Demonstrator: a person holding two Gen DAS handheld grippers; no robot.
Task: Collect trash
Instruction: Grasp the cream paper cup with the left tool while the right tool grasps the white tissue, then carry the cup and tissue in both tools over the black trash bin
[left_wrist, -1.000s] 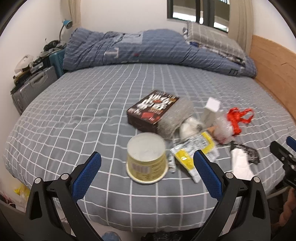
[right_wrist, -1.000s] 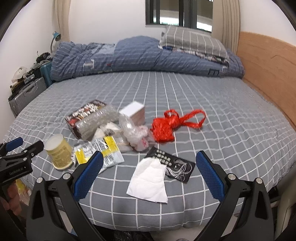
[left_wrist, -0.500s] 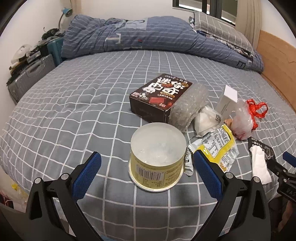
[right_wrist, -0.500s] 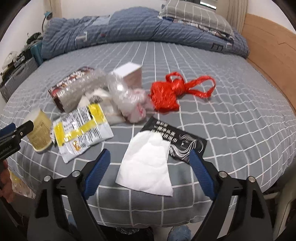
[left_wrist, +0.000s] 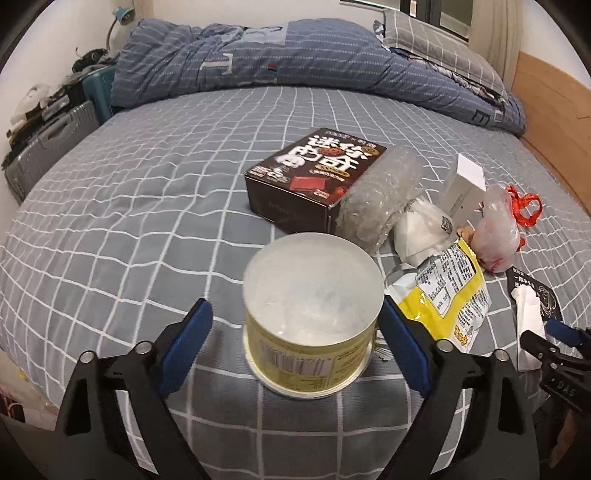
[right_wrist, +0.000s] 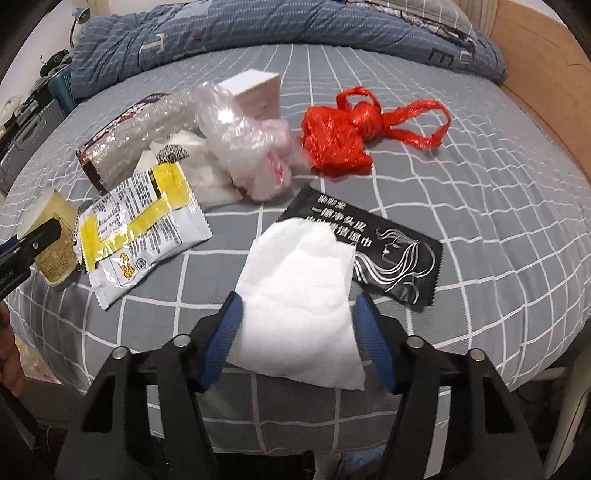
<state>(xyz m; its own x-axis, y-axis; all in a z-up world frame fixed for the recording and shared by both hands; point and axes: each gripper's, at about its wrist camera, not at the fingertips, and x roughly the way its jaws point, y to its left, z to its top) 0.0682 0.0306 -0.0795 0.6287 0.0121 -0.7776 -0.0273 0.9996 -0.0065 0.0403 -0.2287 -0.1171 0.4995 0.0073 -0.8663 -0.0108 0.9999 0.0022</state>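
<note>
- Evidently, the left hand-held gripper stood wide open around the yellow lidded plastic tub, gripping nothing.
- Meanwhile the right hand-held gripper, open and empty, straddled the crumpled white tissue; closing seemed next.

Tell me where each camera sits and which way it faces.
Left wrist: on the left gripper, facing the yellow tub between its open jaws.
Right wrist: on the right gripper, facing the white tissue between its open jaws.
Shared: tub, tissue, yellow wrapper, grey checked bed; each view catches the other gripper.
</note>
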